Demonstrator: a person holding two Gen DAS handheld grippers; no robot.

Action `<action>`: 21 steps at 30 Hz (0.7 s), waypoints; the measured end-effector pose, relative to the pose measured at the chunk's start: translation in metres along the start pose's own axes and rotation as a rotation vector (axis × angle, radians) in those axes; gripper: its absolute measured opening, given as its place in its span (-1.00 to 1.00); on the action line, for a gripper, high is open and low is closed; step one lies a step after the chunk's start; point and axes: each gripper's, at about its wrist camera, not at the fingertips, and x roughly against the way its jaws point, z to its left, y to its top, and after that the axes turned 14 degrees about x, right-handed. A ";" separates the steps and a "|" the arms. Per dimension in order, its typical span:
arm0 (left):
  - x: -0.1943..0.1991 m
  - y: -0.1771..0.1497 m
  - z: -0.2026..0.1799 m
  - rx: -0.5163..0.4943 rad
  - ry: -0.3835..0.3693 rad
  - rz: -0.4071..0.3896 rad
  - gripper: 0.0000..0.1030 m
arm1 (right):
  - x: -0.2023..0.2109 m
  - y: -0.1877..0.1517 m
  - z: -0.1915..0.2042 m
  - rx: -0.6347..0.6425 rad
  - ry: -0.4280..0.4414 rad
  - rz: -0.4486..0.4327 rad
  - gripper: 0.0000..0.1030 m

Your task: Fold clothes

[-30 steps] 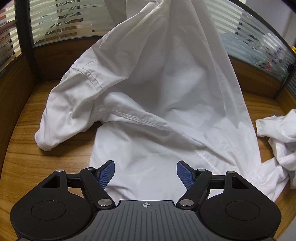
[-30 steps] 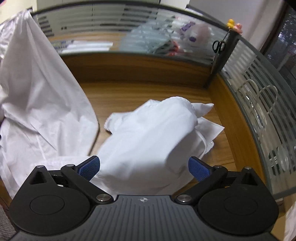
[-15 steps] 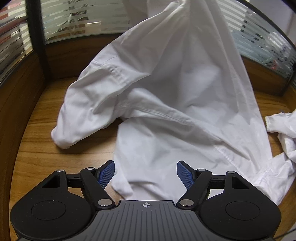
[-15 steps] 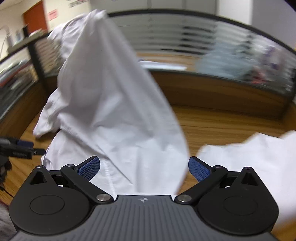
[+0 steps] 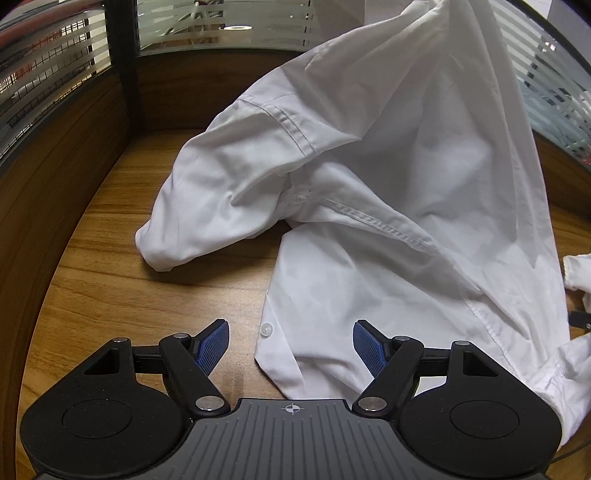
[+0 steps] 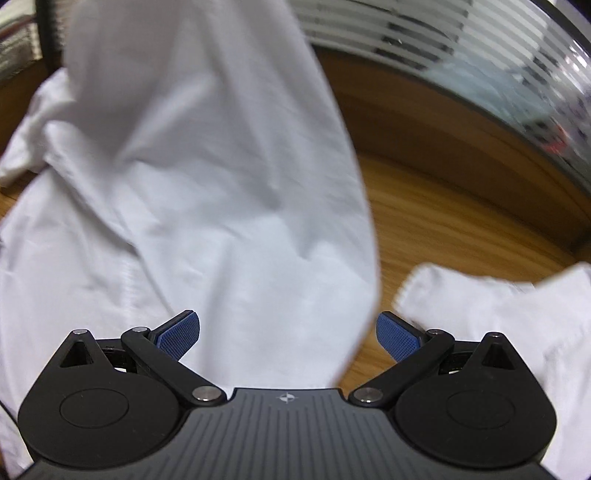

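Note:
A white button shirt [image 5: 388, 177] hangs from above the frame, its lower part draped on the wooden table [image 5: 122, 295]. One sleeve [image 5: 207, 206] lies out to the left. A hem corner with a button [image 5: 266, 328] lies between the fingers of my open left gripper [image 5: 291, 343]. My right gripper [image 6: 288, 332] is open and empty, with the hanging shirt [image 6: 221, 184] right in front of it; the view is blurred.
A second white garment [image 6: 498, 306] lies crumpled on the table to the right; its edge shows in the left wrist view [image 5: 578, 273]. Wooden partitions with striped glass [image 5: 221, 22] wall the desk at the back and left.
My left gripper has shifted left, so the shirt's hem corner and the bare table now show. My right gripper has swung left from the crumpled garment to face the hanging shirt.

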 end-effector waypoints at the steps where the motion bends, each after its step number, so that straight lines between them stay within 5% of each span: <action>1: 0.000 0.000 -0.002 0.000 0.001 0.001 0.48 | 0.000 -0.007 -0.007 -0.012 0.002 0.012 0.99; 8: 0.008 -0.006 -0.036 -0.032 -0.023 -0.007 0.49 | 0.001 -0.075 -0.053 -0.019 -0.063 0.094 0.94; 13: 0.009 -0.016 -0.071 -0.030 -0.031 0.005 0.49 | 0.000 -0.139 -0.122 -0.108 -0.152 0.203 0.70; 21: 0.021 -0.029 -0.142 0.027 -0.064 -0.020 0.49 | 0.009 -0.209 -0.242 -0.167 -0.275 0.297 0.60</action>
